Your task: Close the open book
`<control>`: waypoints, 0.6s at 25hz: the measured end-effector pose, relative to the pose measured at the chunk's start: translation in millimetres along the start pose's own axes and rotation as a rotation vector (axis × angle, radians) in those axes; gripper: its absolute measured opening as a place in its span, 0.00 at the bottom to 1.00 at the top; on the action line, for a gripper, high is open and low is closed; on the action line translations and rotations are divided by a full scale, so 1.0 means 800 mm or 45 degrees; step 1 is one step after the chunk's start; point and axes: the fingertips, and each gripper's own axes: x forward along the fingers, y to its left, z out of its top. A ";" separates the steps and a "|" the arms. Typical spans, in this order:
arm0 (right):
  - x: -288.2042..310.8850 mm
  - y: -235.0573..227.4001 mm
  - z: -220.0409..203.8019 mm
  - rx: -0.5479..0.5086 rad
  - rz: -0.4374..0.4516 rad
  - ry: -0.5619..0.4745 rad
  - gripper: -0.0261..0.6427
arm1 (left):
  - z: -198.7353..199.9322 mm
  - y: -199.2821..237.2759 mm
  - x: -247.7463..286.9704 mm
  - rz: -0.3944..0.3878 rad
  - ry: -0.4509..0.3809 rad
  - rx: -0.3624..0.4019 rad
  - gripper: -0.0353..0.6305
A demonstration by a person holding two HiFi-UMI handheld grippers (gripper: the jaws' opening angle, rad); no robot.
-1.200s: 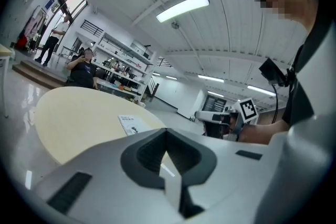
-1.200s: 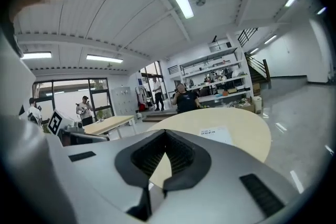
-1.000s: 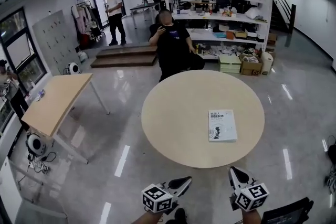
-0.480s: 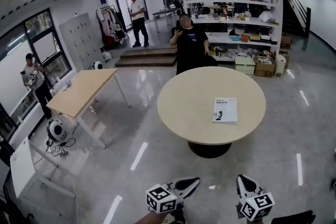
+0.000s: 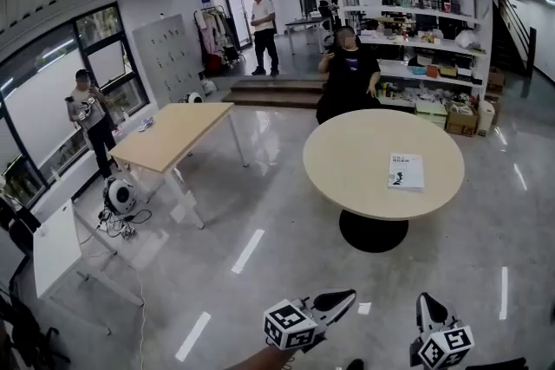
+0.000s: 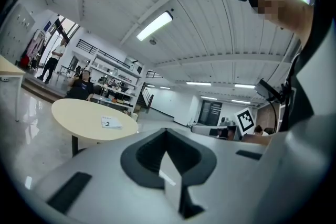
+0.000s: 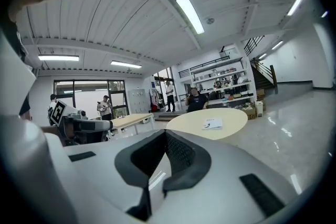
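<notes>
Closed-looking book (image 5: 406, 172) lies flat, cover up, on round worktop (image 5: 347, 165), twd its right side in head view. Low at frame bottom: left gripper (image 5: 345, 297) & right gripper (image 5: 427, 308), over glossy floor (image 5: 286, 212), well apart from worktop & book. Fingers of each are pressed together w/ nothing btwn them; both point roughly twd the worktop. Person in dark top (image 5: 347, 74) is just behind worktop's far edge. Rect. table (image 5: 169, 134) stands to the left, apart from it. Second person (image 5: 91, 113) stands by windows at left, third person (image 5: 263, 26) farther back nr steps. Cluttered shelves (image 5: 416, 22) line the back wall.
</notes>
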 end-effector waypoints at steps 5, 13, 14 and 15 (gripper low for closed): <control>-0.026 0.069 -0.050 0.010 -0.013 0.028 0.04 | -0.037 -0.030 -0.064 -0.044 0.029 0.031 0.04; -0.115 0.168 -0.043 0.037 -0.005 -0.029 0.04 | -0.054 -0.086 -0.146 -0.043 0.057 -0.010 0.04; -0.128 0.174 -0.042 0.028 -0.008 -0.036 0.04 | -0.054 -0.096 -0.153 -0.044 0.054 -0.009 0.04; -0.141 0.178 -0.042 0.024 -0.013 -0.045 0.04 | -0.054 -0.106 -0.158 -0.046 0.051 -0.003 0.04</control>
